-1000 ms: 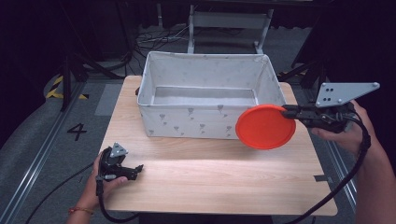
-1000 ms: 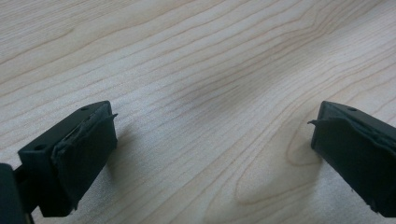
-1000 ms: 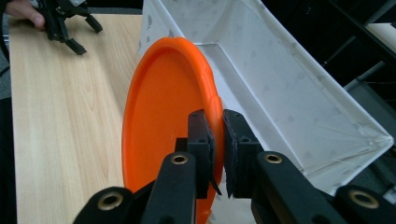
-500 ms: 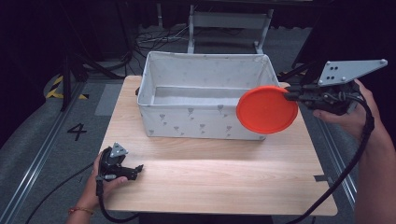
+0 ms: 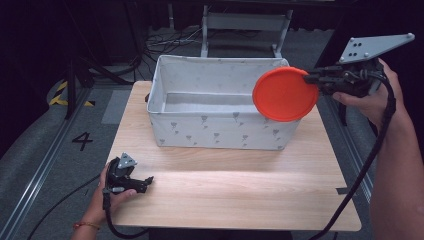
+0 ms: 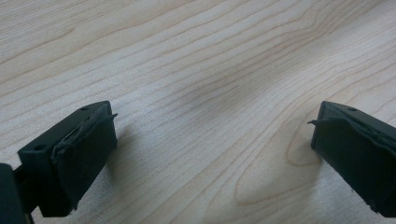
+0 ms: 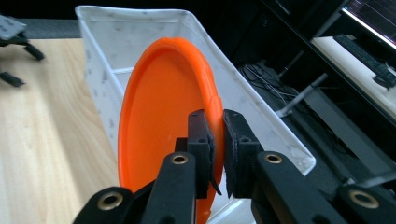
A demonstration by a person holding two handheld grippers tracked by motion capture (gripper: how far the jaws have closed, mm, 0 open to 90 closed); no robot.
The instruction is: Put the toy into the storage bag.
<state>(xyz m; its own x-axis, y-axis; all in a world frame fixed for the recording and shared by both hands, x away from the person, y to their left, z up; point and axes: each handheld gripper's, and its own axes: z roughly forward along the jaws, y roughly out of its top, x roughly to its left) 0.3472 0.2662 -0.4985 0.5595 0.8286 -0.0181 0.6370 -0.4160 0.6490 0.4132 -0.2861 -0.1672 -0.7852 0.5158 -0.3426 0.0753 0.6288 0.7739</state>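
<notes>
right gripper [image 5: 311,78]: mine, in my right hand up at the far right of the scene; jaws clamped tight on the rim of the orange plate, pads pinching the edge from both sides in the right gripper view [image 7: 215,140]; grey three-cornered plate sits on top of it and the cable drops down along my forearm

orange plate [image 5: 285,94]: held up on edge in the air, face turned toward the near side; it hangs at the right end of the bin, overlapping that corner in the high view; in the right gripper view [image 7: 163,121] it stands upright right beside the bin's wall, can't tell if it touches

bin [image 5: 220,131]: white fabric box with little grey marks, open top, sitting on the far half of the table; nothing I can make out inside it

left gripper [image 5: 142,183]: in my left hand, resting low at the near left corner of the table, well apart from the bin; jaws spread wide with just bare wood between them in the left gripper view [image 6: 210,154]

table [image 5: 240,190]: light wood top; near half is plain wood; small dark strip of tape [image 5: 342,190] near the right edge

floor: grey, with a painted 4 [image 5: 82,140] off to the left of the table
</notes>
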